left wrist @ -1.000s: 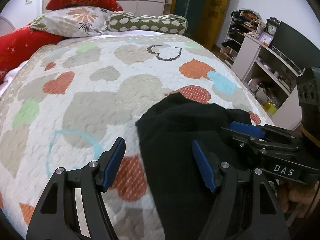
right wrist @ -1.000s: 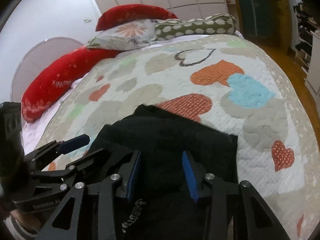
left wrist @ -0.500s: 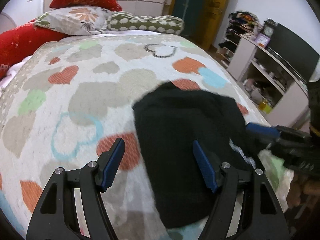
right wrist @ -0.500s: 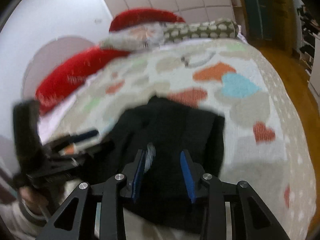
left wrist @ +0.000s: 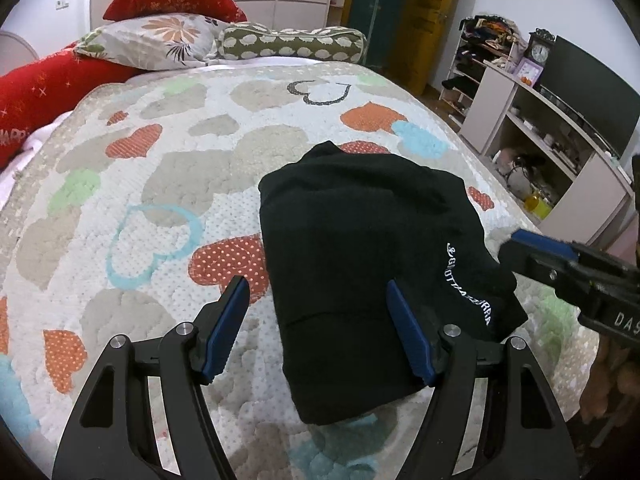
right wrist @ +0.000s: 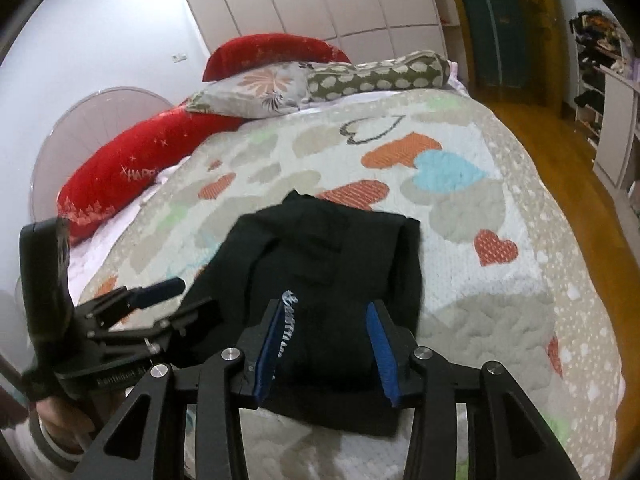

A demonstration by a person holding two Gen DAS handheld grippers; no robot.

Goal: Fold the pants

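Your left gripper [left wrist: 316, 334] and right gripper [right wrist: 326, 350] hang spread and empty over the pants [left wrist: 372, 276]; soft, limp cloth, so pinch a folded edge.

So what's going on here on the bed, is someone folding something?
Yes. A person holding a claw in each hand is folding black pants on a heart-patterned quilt. The pants already lie as a compact folded bundle, white lettering showing along one edge. The left claw is open over the bundle's near edge, and the right claw is open too, gripping nothing. Pillows sit at the head of the bed.
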